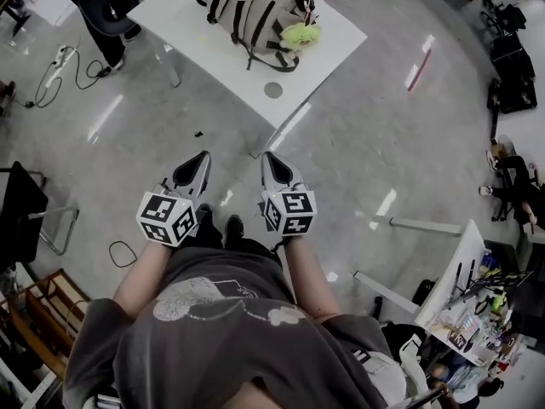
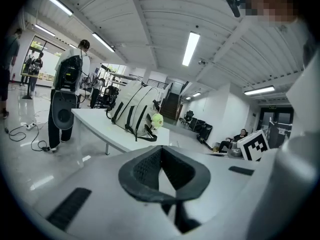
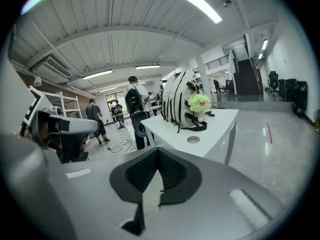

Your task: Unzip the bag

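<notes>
Well apart from the bag (image 1: 255,11), left gripper (image 1: 200,160) and right gripper (image 1: 270,160) show fingers (image 3: 172,173) closed, empty.

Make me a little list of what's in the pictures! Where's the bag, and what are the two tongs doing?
bag: beige backpack with dark straps, standing on the white table
toy: green plush on the front of the backpack
left tongs: shut, holding nothing, over the floor, short of the table
right tongs: shut, holding nothing, beside the left tongs
zipper: too far away to tell
unzipping: not begun
</notes>
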Demonstrator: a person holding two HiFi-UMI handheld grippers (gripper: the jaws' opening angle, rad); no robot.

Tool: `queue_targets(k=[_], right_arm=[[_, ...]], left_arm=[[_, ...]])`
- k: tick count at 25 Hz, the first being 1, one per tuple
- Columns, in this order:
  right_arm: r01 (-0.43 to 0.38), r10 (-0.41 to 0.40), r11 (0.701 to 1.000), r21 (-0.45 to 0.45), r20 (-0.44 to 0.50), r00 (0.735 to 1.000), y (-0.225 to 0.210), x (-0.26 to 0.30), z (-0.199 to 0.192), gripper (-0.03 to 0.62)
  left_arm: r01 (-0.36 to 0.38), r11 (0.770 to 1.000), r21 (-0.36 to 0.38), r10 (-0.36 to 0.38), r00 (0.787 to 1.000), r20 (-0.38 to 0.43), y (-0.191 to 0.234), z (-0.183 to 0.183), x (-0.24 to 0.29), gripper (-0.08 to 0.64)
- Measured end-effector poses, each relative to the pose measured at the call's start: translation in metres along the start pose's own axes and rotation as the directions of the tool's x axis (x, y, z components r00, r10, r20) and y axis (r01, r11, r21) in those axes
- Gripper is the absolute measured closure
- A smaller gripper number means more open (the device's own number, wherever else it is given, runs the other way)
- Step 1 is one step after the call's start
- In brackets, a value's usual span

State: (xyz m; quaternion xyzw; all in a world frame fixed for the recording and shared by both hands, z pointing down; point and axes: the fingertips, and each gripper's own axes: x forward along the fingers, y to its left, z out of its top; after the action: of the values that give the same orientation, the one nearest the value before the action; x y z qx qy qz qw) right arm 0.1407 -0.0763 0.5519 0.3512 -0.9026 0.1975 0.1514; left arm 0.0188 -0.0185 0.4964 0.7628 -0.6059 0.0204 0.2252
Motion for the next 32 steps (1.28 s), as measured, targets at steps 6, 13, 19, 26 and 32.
queue_targets(k=[6,13,19,26,32], right_arm=[[-0.014,0.015,1.000,-0.020,0.008,1.000,0.030,-0.014,-0.002,0.594],[-0.032,0.033,0.998,-0.060,0.013,0.999,0.093,-0.041,-0.017,0.594],[-0.025,0.028,0.991,-0.133,0.026,0.999,0.143,-0.074,-0.031,0.594],[0.003,0.009,0.983,-0.182,0.062,0.998,0.184,-0.108,-0.041,0.594],[0.010,0.003,0.980,-0.200,0.065,0.998,0.202,-0.131,-0.056,0.594]], left_arm=[[-0.015,1.000,-0.022,0.015,1.000,0.013,0.002,-0.006,-0.035,0.554],[-0.005,0.999,-0.040,0.007,0.999,0.042,0.000,-0.020,-0.099,0.554],[0.010,0.999,-0.037,-0.007,0.998,0.058,-0.004,-0.034,-0.153,0.554],[0.020,0.999,-0.025,-0.018,0.998,0.067,-0.012,-0.047,-0.203,0.554],[0.024,0.999,-0.041,-0.022,0.998,0.054,-0.017,-0.067,-0.225,0.554]])
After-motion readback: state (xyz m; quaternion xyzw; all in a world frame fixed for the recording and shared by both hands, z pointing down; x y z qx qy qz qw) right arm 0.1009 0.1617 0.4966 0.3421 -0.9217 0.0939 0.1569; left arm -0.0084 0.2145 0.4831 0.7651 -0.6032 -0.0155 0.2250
